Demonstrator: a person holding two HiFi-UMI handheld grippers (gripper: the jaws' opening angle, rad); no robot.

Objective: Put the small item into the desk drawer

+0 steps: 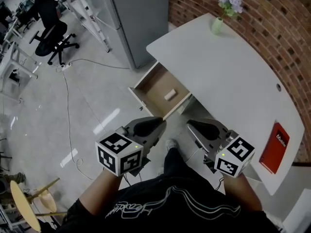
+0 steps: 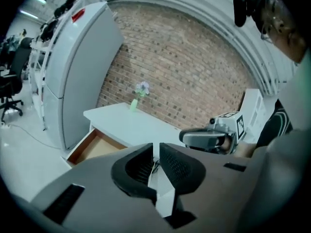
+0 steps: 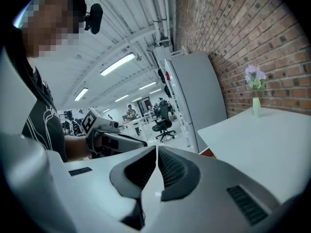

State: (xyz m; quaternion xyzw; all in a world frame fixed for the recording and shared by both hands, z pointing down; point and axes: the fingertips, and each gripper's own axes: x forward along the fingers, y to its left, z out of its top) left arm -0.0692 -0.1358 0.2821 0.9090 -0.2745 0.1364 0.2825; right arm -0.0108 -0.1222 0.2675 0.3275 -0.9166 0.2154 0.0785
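Small item (image 1: 170, 95) lay by a side wall of the open desk drawer (image 1: 145, 102); left gripper (image 2: 156, 152) barely parted, right gripper (image 3: 156, 152) clenched, both empty; slamming might jolt it.

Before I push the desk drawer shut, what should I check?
1. Small pale block inside the open wooden drawer: ok.
2. Left gripper empty, jaws a narrow gap apart: ok.
3. Right gripper empty, jaws together: ok.
4. Both grippers held back from the drawer: ok.
5. Nothing sticking up over the drawer's rim: ok.
6. Drawer closed under the white desk: not ok, it is pulled out.
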